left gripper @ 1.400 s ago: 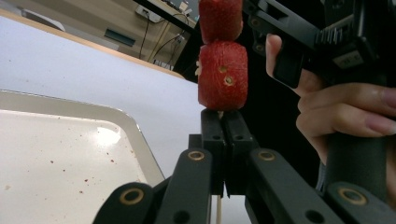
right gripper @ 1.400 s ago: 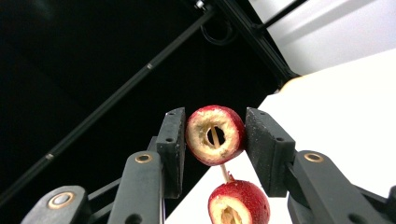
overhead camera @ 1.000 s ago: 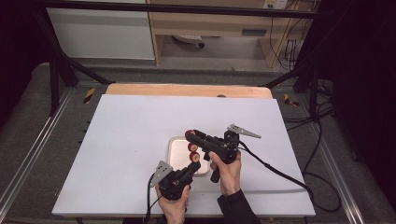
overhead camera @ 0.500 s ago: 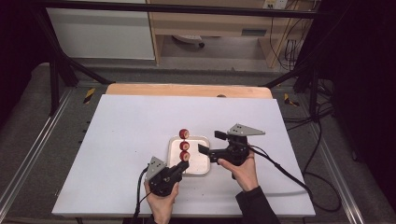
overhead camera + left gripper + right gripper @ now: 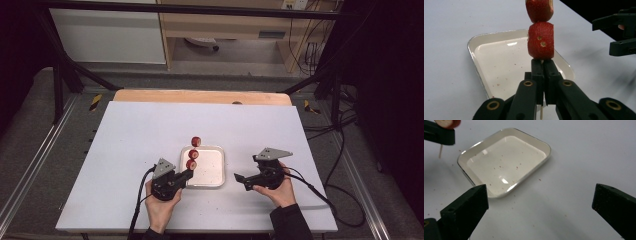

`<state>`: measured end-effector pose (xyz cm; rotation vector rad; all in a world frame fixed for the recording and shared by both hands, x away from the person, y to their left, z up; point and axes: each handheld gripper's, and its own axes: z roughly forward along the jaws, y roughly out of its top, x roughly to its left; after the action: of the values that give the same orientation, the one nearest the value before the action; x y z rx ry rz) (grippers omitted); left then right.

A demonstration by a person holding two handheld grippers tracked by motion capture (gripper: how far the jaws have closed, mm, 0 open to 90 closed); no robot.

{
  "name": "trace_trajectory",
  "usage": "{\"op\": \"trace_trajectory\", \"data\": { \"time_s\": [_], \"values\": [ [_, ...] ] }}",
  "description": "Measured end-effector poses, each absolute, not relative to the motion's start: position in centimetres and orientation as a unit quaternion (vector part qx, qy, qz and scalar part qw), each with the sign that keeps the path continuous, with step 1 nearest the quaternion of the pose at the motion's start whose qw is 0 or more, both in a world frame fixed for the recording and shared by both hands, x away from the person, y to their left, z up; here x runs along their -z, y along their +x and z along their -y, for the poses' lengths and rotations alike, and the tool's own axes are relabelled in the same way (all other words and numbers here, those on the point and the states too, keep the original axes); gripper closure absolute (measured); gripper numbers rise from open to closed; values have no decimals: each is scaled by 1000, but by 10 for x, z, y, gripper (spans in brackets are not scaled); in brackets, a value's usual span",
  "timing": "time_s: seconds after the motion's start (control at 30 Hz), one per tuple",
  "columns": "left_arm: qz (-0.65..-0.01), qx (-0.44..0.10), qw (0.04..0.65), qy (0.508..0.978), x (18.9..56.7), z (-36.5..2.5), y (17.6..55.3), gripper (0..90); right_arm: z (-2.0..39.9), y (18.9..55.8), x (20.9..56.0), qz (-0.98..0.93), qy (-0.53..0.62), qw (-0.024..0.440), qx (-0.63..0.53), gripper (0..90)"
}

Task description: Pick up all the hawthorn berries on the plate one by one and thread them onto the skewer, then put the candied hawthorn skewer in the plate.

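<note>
Red strawberry pieces (image 5: 540,40) ride a thin skewer (image 5: 541,113) clamped in my left gripper (image 5: 186,173), just above its tips. My right gripper (image 5: 241,179) has just been opening, nothing between its jaws. I'd keep the skewer steady over the white tray (image 5: 212,177) (crumb-speckled).

The strawberry pieces (image 5: 540,41) are deep red, speckled with pale seeds; the lowest one shows two small tan holes, and a cut face at the right gripper view's top left is cream ringed with red. The skewer (image 5: 541,113) is pale wood. The tray (image 5: 218,172) is glossy cream-white with a thin darker rim, dotted with tiny reddish specks. The table (image 5: 140,130) is plain white, faintly bluish, flecked with red crumbs near the tray, with a light wooden strip (image 5: 200,96) along its far edge. The left gripper (image 5: 187,173) and the right gripper (image 5: 240,179) are matt black, with brass-coloured rivets and grey plates on top.
</note>
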<state>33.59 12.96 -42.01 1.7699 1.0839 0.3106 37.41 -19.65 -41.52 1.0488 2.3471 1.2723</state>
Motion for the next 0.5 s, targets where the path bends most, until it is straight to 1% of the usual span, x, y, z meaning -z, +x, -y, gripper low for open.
{"op": "trace_trajectory", "data": {
  "time_s": [0.3,0.5],
  "values": [
    [-430,-126,449,773,405,-134,349,877,222,364,430,-808,375,138,-433,7],
    [-418,-131,410,800,396,-127,362,878,238,358,438,-805,385,137,-430,9]
  ]
}}
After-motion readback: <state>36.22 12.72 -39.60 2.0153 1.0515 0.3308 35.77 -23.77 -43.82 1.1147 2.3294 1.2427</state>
